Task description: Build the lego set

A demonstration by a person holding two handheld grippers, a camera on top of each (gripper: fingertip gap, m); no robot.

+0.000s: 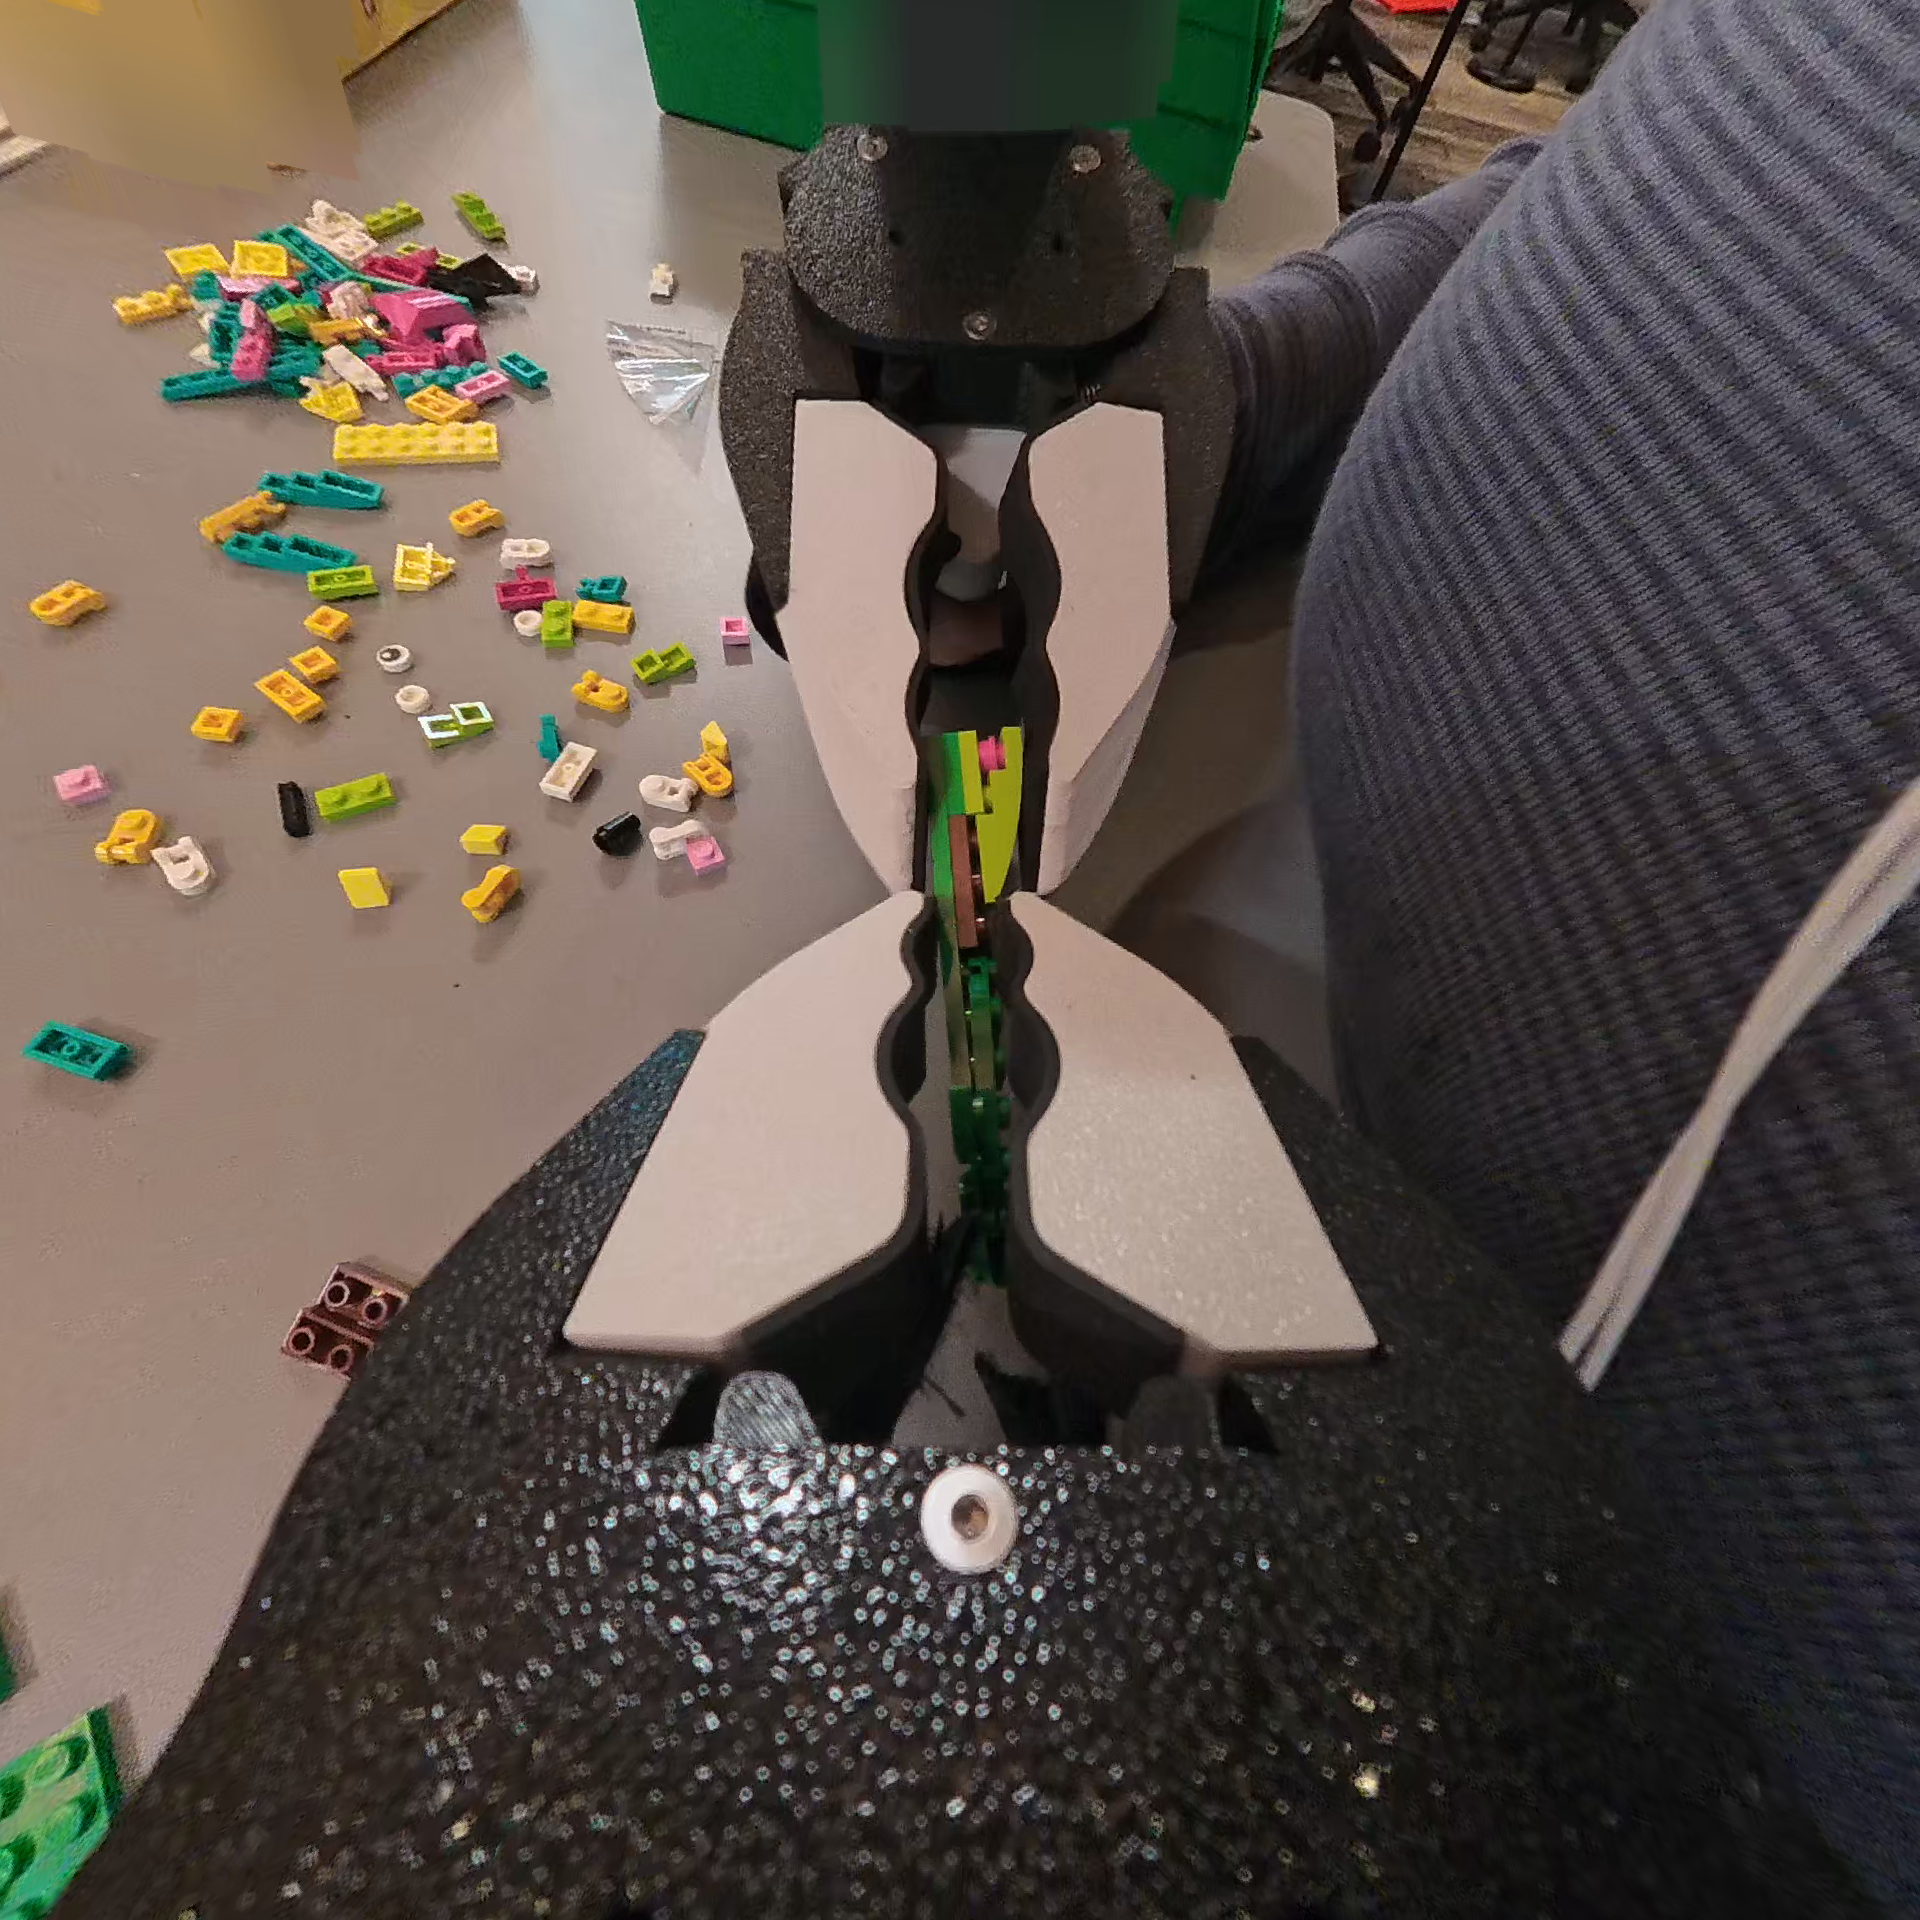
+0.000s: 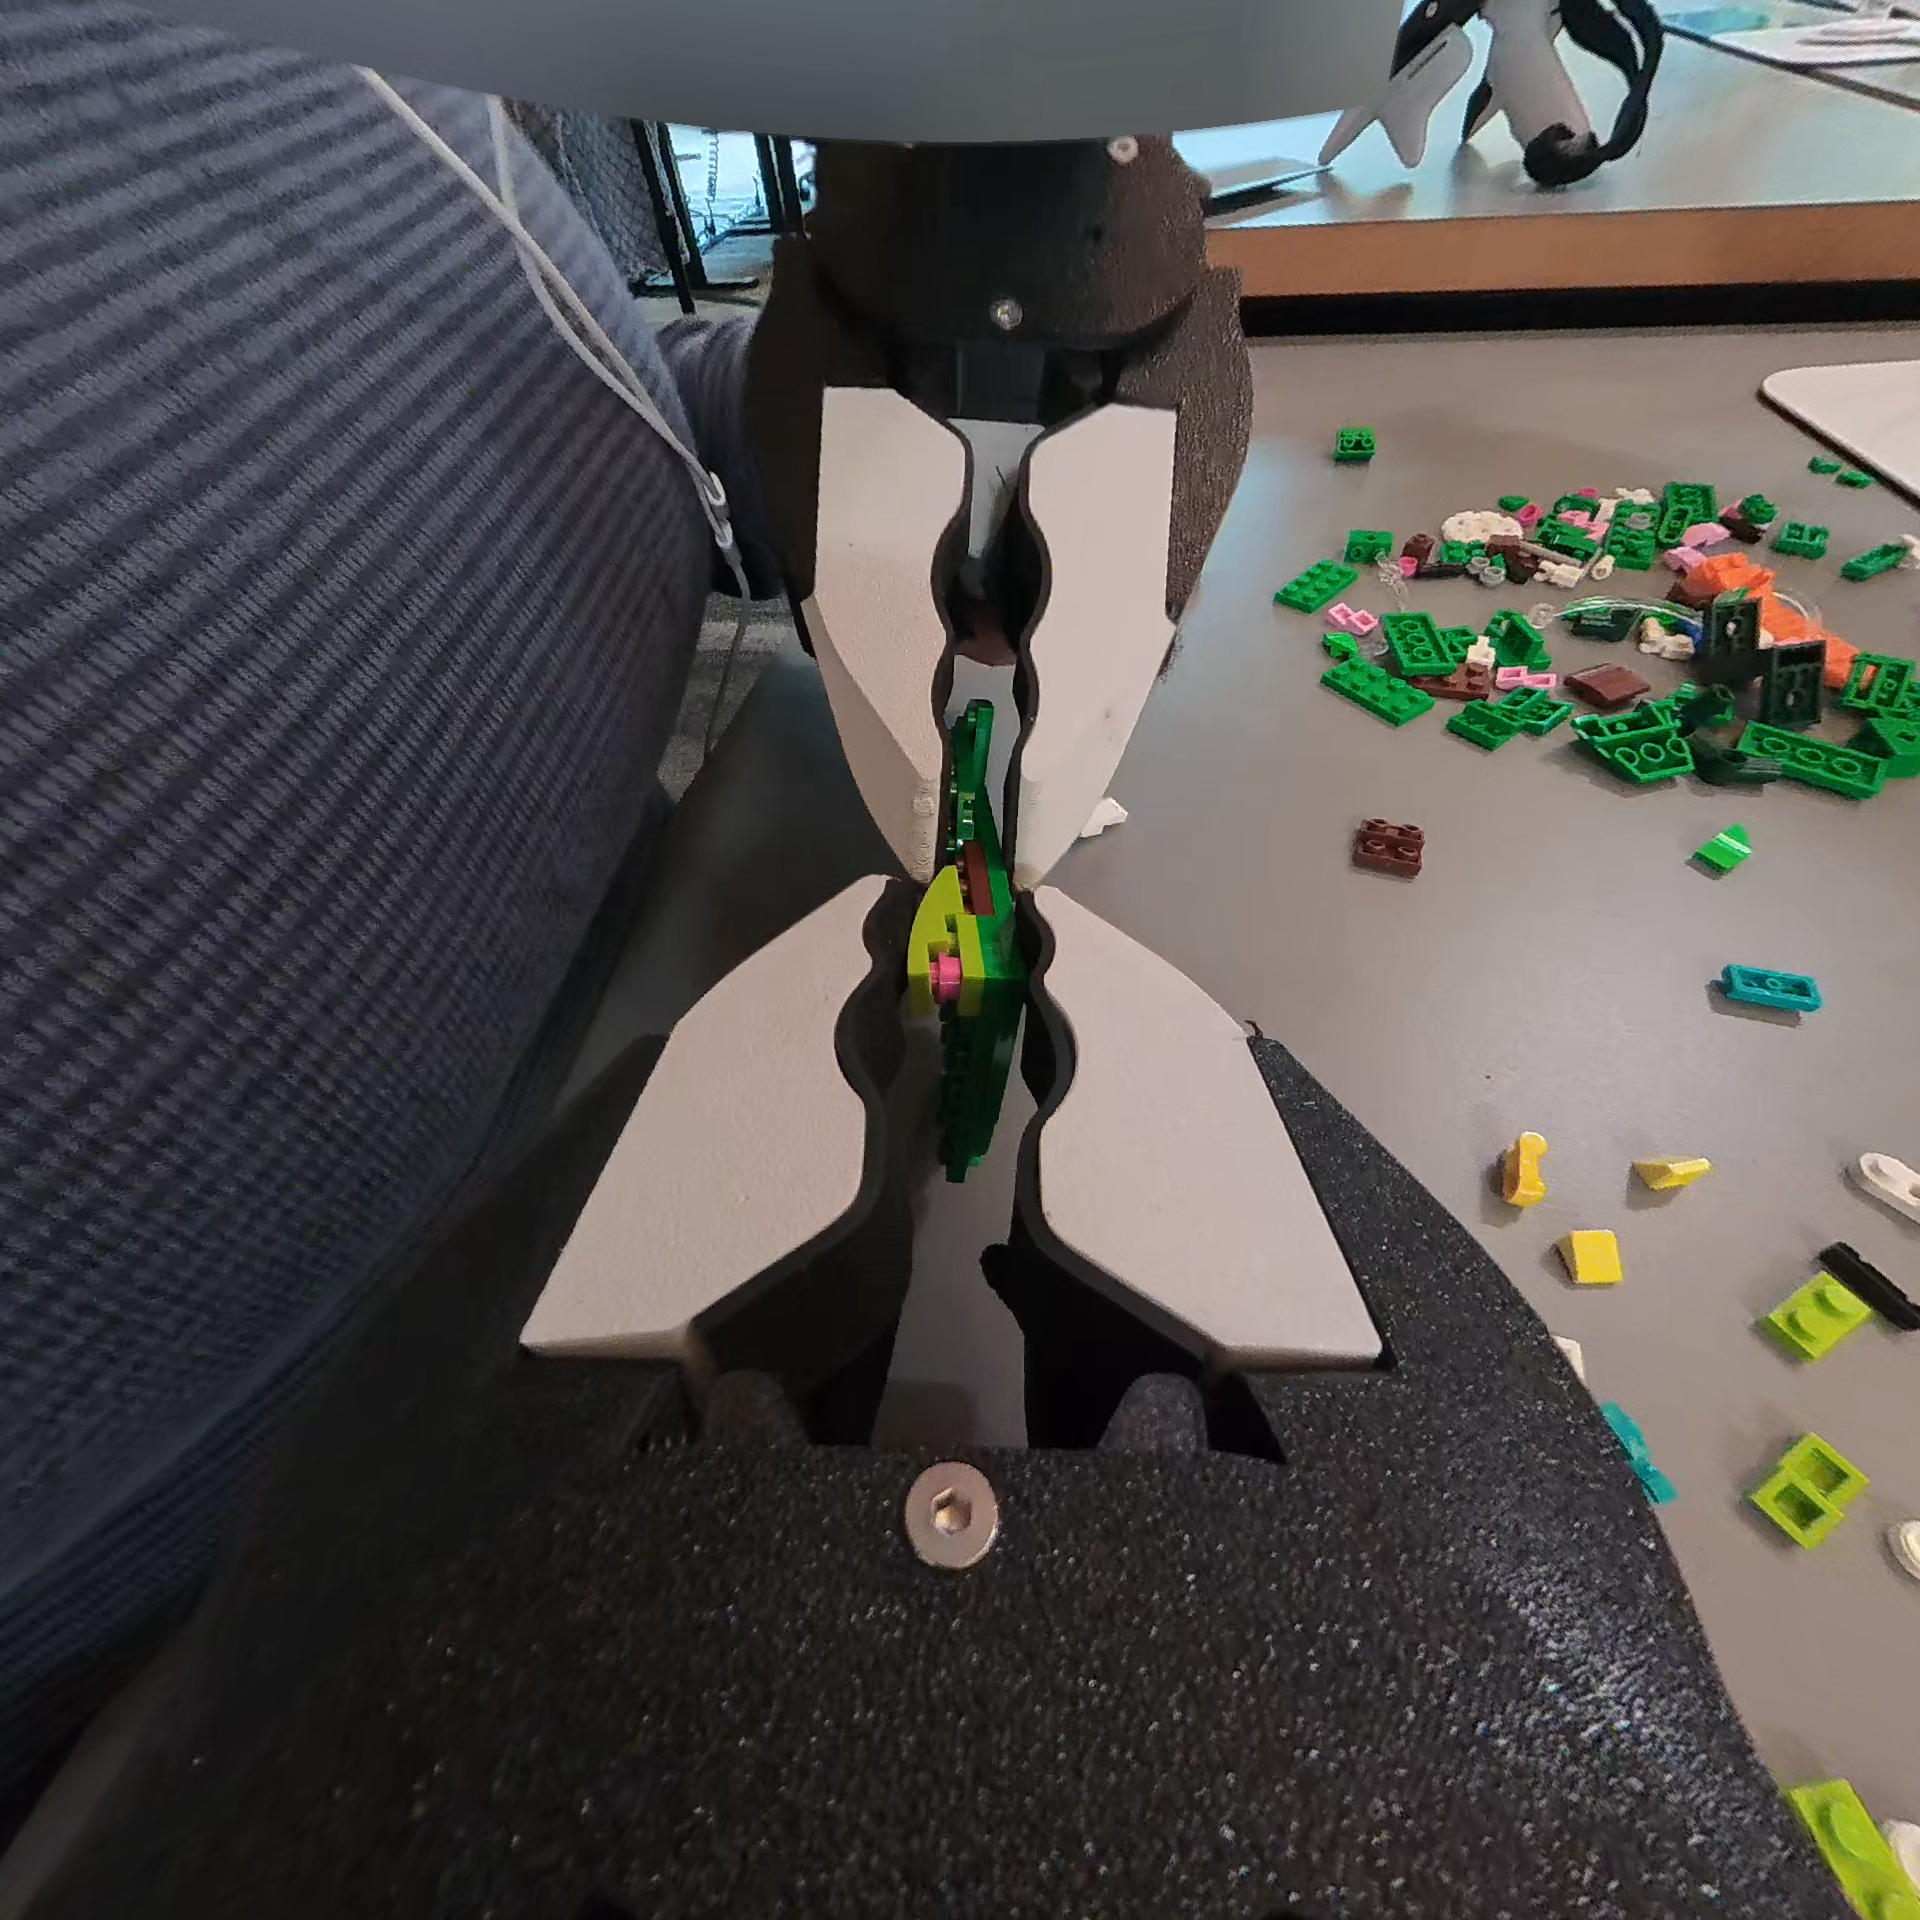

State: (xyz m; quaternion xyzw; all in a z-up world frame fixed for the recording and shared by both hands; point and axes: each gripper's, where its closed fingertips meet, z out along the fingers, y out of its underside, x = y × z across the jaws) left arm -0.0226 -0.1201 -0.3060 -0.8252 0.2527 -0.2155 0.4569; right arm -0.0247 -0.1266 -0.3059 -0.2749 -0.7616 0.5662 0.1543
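A flat lego assembly (image 1: 977,997) of dark green plates, with lime, brown and pink pieces at one end, is held in the air on edge between two grippers that face each other tip to tip. My left gripper (image 1: 968,914) is shut on its dark green end. My right gripper (image 2: 961,904) is shut on the end with the lime and pink pieces (image 2: 940,961). The right gripper (image 1: 977,873) shows opposite in the left wrist view. The left gripper (image 2: 974,852) shows opposite in the right wrist view. The assembly (image 2: 977,1070) is partly hidden by the fingers.
On the grey table (image 1: 520,1039) lie scattered yellow, teal, pink and lime bricks (image 1: 343,312), brown bricks (image 1: 343,1320) and a clear plastic bag (image 1: 660,358). A pile of green bricks (image 2: 1621,644) lies to the right. A person's striped blue sweater (image 1: 1610,727) is close beside the grippers. A green box (image 1: 727,62) stands behind. Only a small space, under 4 cm, lies between the two pairs of fingers.
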